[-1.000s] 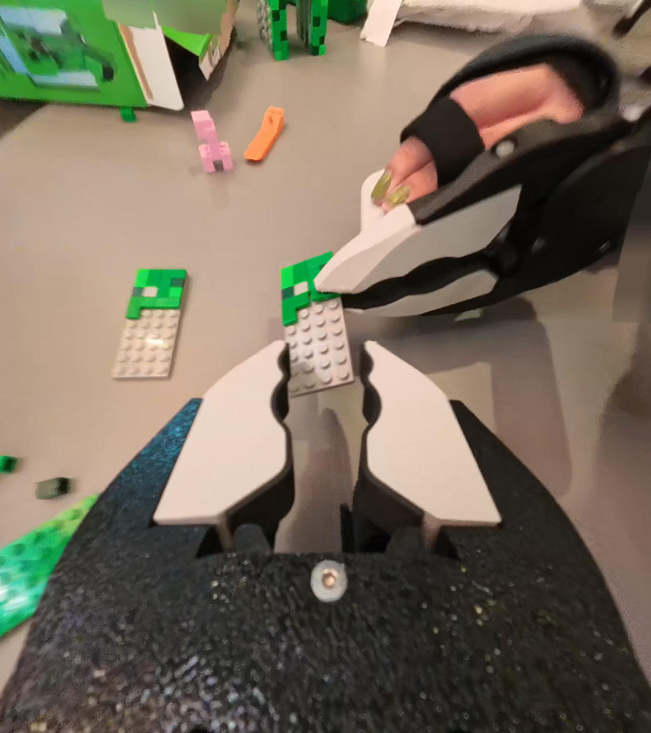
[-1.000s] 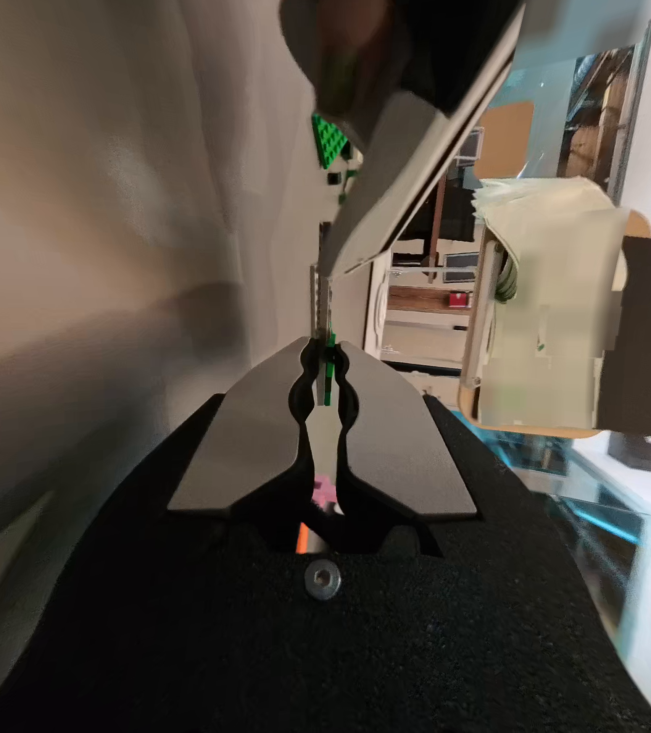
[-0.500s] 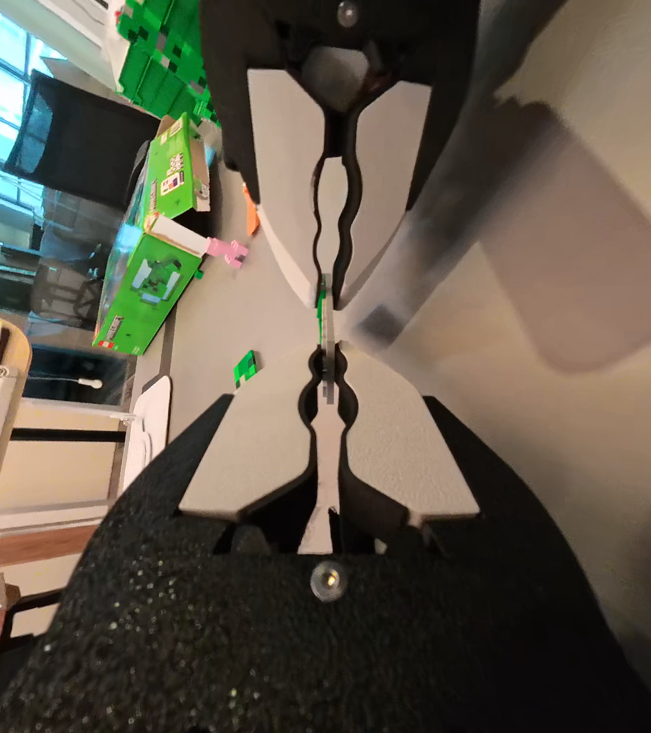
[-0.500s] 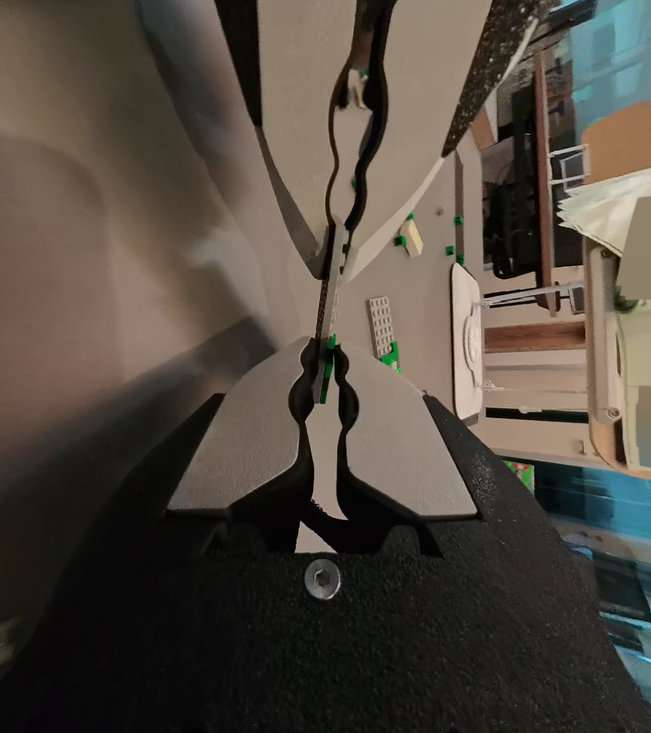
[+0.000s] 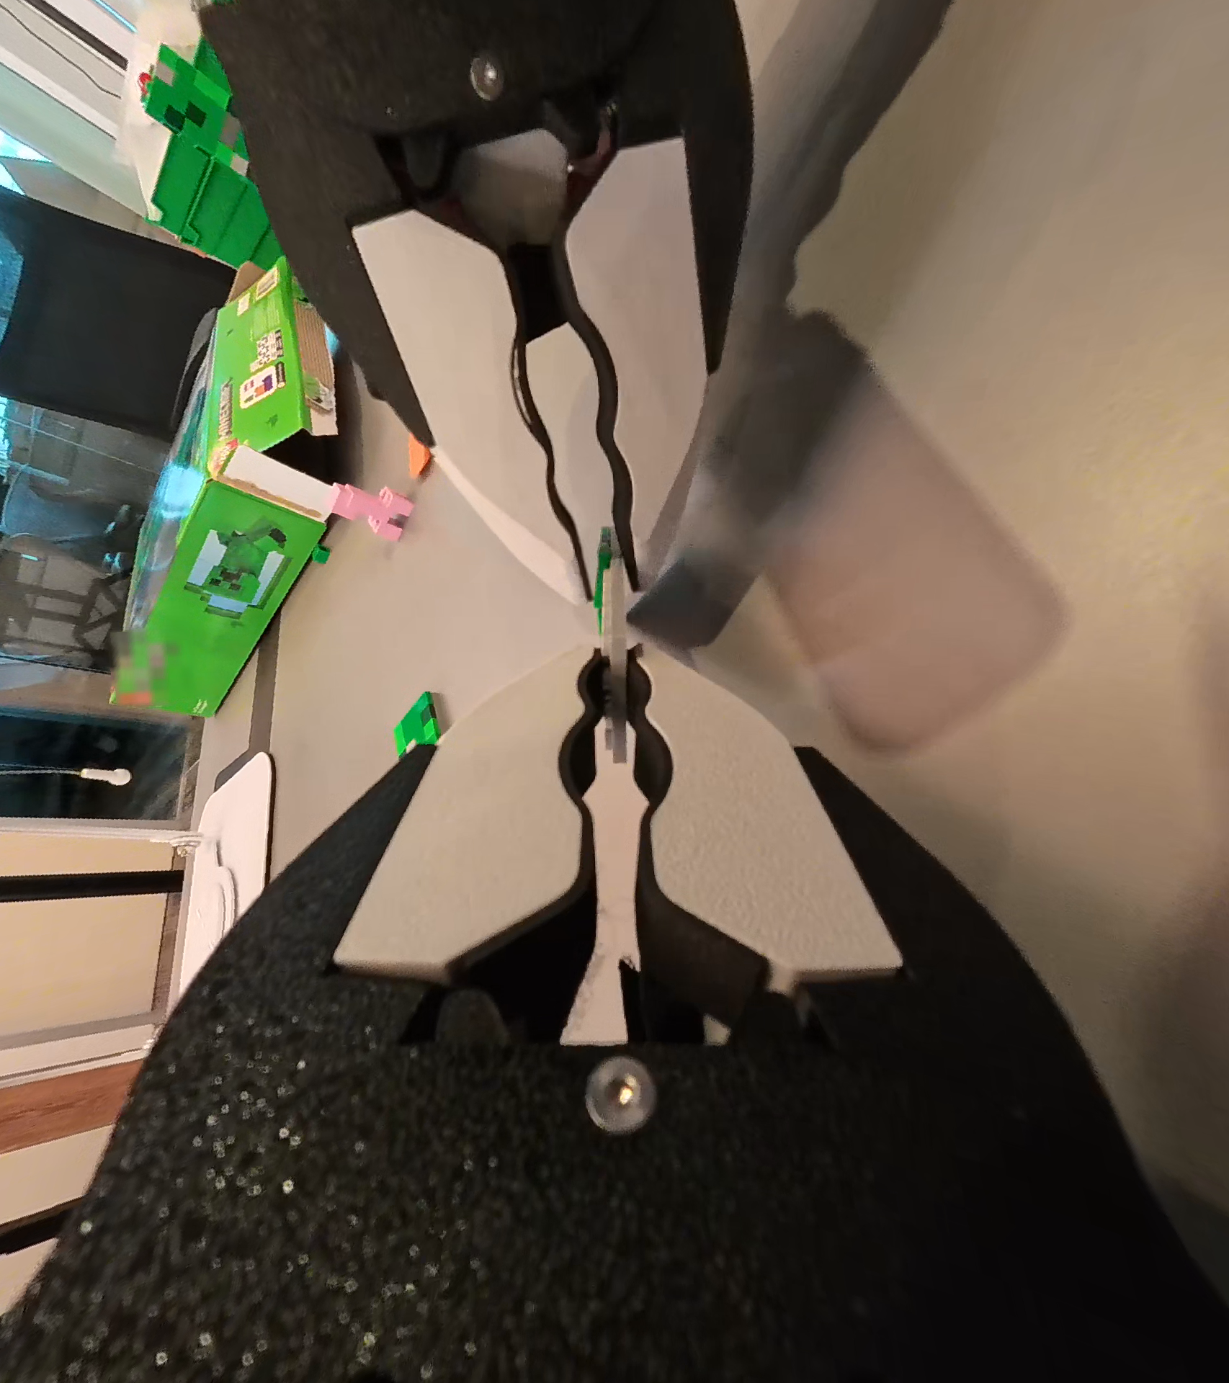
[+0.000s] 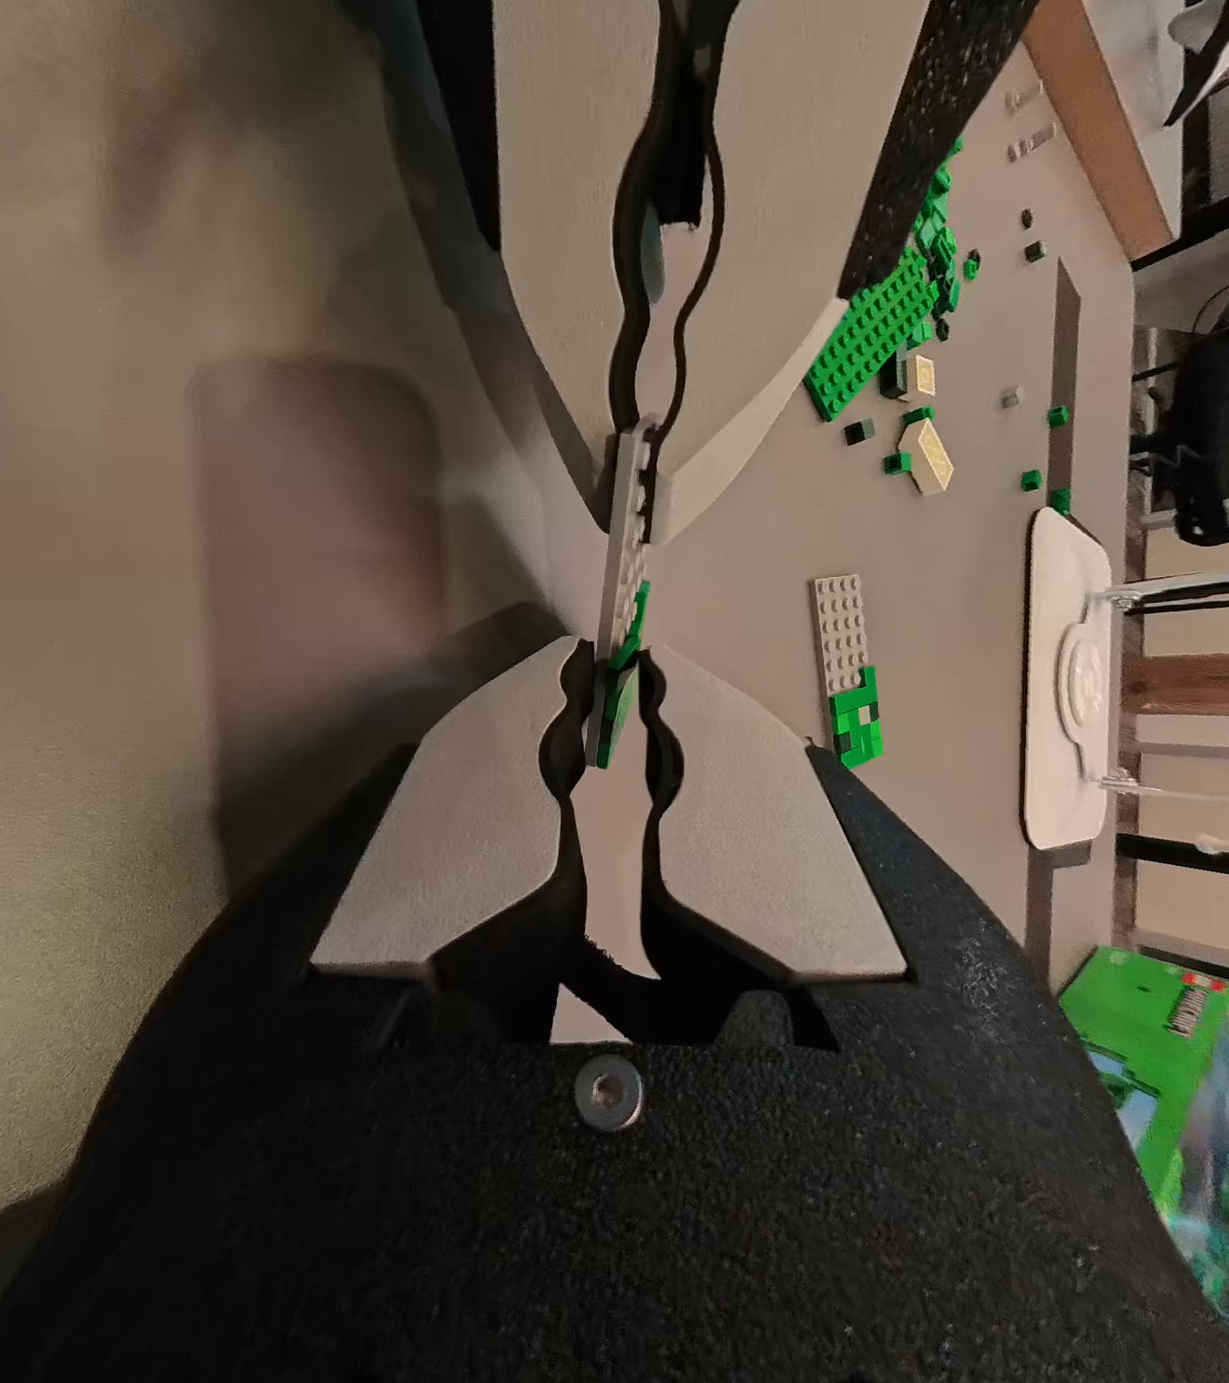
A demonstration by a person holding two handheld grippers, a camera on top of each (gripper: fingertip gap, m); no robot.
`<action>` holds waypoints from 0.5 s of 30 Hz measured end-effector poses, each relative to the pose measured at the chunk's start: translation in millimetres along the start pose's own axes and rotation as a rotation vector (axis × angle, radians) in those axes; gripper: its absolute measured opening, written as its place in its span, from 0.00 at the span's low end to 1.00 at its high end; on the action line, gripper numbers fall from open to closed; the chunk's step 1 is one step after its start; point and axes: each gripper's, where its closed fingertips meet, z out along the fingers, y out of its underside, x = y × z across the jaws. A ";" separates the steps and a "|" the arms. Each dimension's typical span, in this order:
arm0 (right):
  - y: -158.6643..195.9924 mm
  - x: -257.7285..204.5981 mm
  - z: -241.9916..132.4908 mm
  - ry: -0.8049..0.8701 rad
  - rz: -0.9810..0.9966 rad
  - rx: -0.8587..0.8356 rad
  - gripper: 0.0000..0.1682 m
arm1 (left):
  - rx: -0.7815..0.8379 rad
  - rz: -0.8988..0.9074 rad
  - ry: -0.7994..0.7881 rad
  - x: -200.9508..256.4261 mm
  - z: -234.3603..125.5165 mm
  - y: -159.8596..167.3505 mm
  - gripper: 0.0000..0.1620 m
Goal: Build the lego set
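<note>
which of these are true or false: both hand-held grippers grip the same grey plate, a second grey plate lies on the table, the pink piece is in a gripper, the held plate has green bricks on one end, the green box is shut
1. Both the left hand-held gripper and the right hand-held gripper grip one grey plate. True.
2. A second grey plate lies on the table. True.
3. The pink piece is held in a gripper. False: it lies on the table beside the green box.
4. The held plate carries green bricks at the right gripper's end. True.
5. The green box is shut. False: its end flap stands open.
</note>
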 end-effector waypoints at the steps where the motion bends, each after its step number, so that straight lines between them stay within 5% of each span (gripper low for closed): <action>1: -0.7 0.0 0.4 0.006 -0.003 0.003 0.07 | 0.005 -0.005 0.003 0.1 0.1 -1.2 0.03; 15: -3.7 -0.4 -0.8 -0.020 0.112 0.041 0.06 | 0.042 -0.091 0.020 -0.8 0.6 -4.6 0.03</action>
